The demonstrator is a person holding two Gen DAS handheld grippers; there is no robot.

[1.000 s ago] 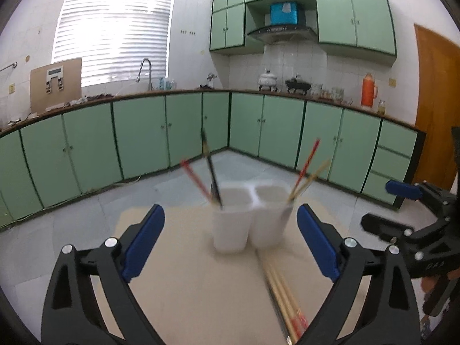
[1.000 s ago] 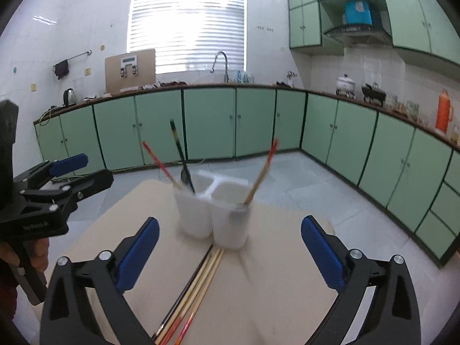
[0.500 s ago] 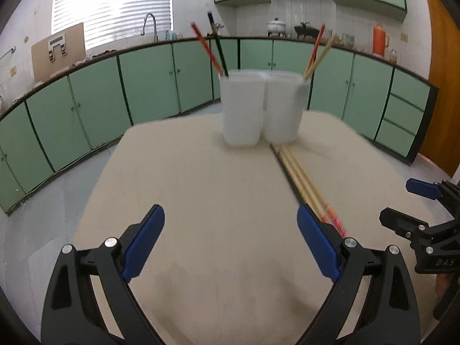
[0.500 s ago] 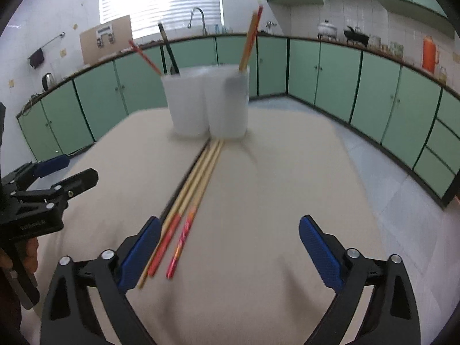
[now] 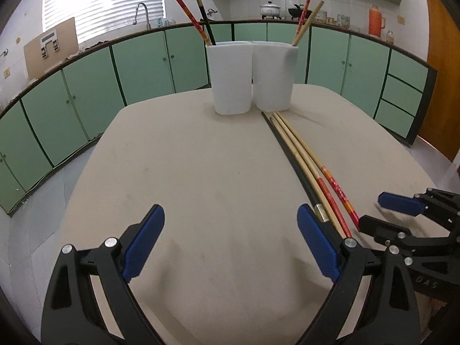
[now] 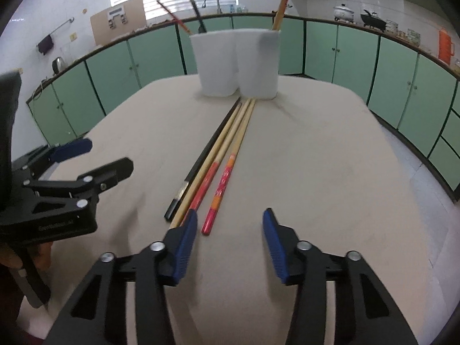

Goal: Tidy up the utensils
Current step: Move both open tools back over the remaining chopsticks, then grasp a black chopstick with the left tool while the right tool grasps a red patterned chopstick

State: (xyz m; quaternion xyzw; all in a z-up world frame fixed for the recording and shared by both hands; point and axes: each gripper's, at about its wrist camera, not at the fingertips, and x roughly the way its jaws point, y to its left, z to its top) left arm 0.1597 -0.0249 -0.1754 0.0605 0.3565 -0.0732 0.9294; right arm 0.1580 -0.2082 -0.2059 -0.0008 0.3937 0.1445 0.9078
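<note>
A white two-cup holder [image 5: 250, 76] [image 6: 235, 63] stands at the far side of the beige table [image 5: 201, 187]. A red and a black chopstick stand in its left cup [image 5: 201, 17]; a red and a wooden one in its right cup [image 5: 304, 17]. Three loose chopsticks lie in front of it: one black [image 6: 204, 155], two wooden with red ends [image 5: 313, 166] [image 6: 227, 161]. My left gripper [image 5: 230, 247] is open and empty, left of their near ends. My right gripper [image 6: 228, 244] is open and empty, just behind their near ends; its left fingertip [image 6: 187, 233] is beside them.
Green base cabinets [image 5: 143, 60] run around the room behind the table. The table edges drop to a tiled floor [image 6: 425, 158] on all sides. My right gripper also shows at the right edge of the left wrist view [image 5: 402, 215].
Both grippers have come down low over the table, close to the loose chopsticks. The right gripper's jaws have narrowed but stay open.
</note>
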